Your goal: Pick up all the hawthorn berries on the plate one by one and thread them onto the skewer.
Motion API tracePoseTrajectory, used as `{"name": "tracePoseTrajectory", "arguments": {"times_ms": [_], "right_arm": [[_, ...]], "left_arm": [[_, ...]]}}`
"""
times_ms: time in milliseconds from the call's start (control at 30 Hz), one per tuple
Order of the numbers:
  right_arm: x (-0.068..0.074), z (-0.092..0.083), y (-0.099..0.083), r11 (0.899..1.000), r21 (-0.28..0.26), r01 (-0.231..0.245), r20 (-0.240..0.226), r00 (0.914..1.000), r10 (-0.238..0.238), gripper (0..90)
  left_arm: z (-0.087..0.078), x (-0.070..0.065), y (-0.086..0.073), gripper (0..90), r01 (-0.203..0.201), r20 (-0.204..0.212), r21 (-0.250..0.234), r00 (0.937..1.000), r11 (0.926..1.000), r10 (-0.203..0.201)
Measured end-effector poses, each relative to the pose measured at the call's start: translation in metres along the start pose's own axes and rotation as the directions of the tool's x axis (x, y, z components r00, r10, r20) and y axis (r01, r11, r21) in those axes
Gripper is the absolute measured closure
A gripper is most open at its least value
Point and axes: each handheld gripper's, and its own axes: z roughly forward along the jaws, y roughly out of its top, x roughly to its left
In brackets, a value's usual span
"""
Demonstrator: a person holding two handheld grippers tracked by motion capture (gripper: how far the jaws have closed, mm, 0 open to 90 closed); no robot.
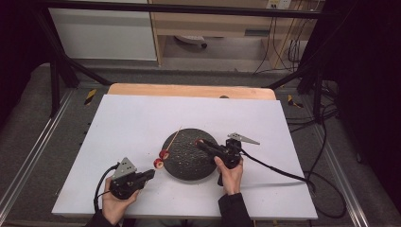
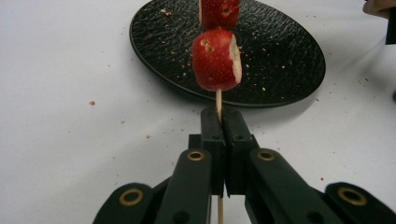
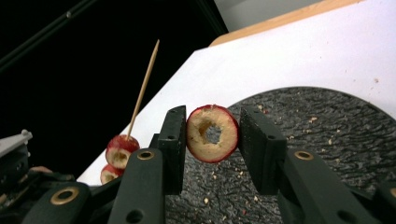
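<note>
A thin wooden skewer carries two red cored fruit pieces, one above the other. My left gripper is shut on the skewer's lower end. In the high view the left gripper sits at the front left and the skewer slants up over the edge of the black plate. My right gripper is shut on a third fruit ring with a hole through its pale flesh, held above the plate. The right gripper hovers over the plate's right half, right of the skewer.
A white sheet covers the wooden table. Crumbs lie on the plate and on the sheet around it. The right gripper's cable trails off to the right. Dark frame bars stand behind the table.
</note>
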Motion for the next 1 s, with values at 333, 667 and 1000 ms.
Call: {"name": "tracePoseTrajectory", "arguments": {"times_ms": [333,667,1000], "right_arm": [[0.002,-0.002,0.002,0.997,-0.079,-0.014,-0.009,0.9999,0.014,63.2],[0.005,-0.004,0.009,0.984,-0.167,-0.057,-0.026,0.9982,0.053,63.2],[0.007,-0.009,0.02,0.961,-0.258,-0.103,-0.059,0.9942,0.09,63.3]], "left_arm": [[0.004,-0.008,0.002,88.5,-0.007,0.003,-0.011,1.0,0.9999,0.007],[0.008,-0.018,0.01,88.4,-0.014,0.009,-0.032,0.9999,0.9994,0.014],[0.014,-0.03,0.015,88.4,-0.023,0.018,-0.046,0.9996,0.9987,0.023]]}}
